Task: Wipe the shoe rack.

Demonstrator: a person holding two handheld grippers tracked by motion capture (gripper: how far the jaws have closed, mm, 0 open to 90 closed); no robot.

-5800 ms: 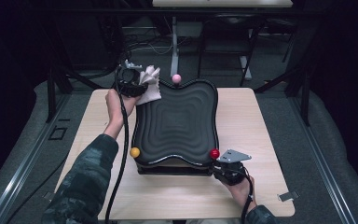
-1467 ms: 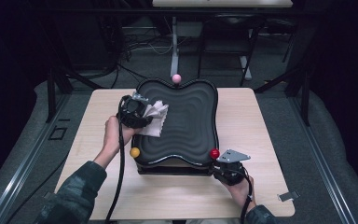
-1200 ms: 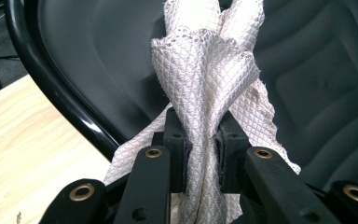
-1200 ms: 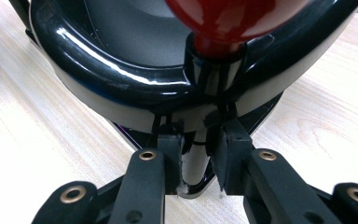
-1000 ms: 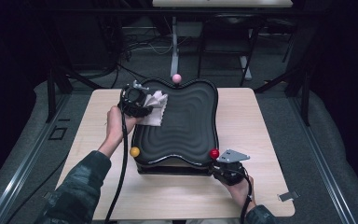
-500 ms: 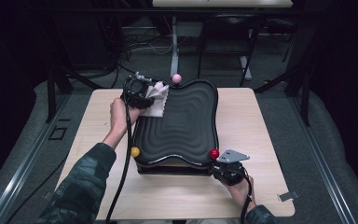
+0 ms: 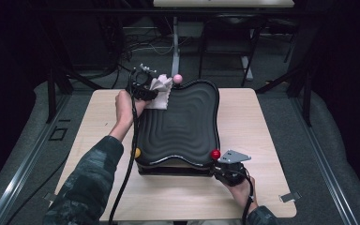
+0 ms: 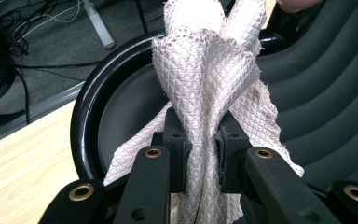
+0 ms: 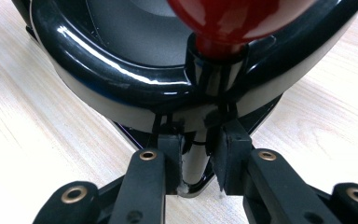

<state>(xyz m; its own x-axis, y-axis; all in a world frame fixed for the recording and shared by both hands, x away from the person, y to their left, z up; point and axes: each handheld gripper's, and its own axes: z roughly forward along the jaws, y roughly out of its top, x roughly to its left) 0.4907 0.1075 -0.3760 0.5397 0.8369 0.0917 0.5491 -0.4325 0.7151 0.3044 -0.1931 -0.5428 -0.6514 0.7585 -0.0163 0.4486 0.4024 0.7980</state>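
— What have I got here?

— A white cloth (image 8: 205, 84) with a tiny diamond pattern, all bunched up. It sits on the far left corner of the black wavy tray (image 7: 183, 126).

— And the tray?

— It lies flat on the table, with a red ball (image 7: 215, 153) at its near right corner.

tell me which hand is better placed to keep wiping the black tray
The left. The left gripper has its jaws clamped on the white cloth, over the far left corner of the black ridged tray. The right gripper is shut on the tray's near right corner by the red knob, steadying it.
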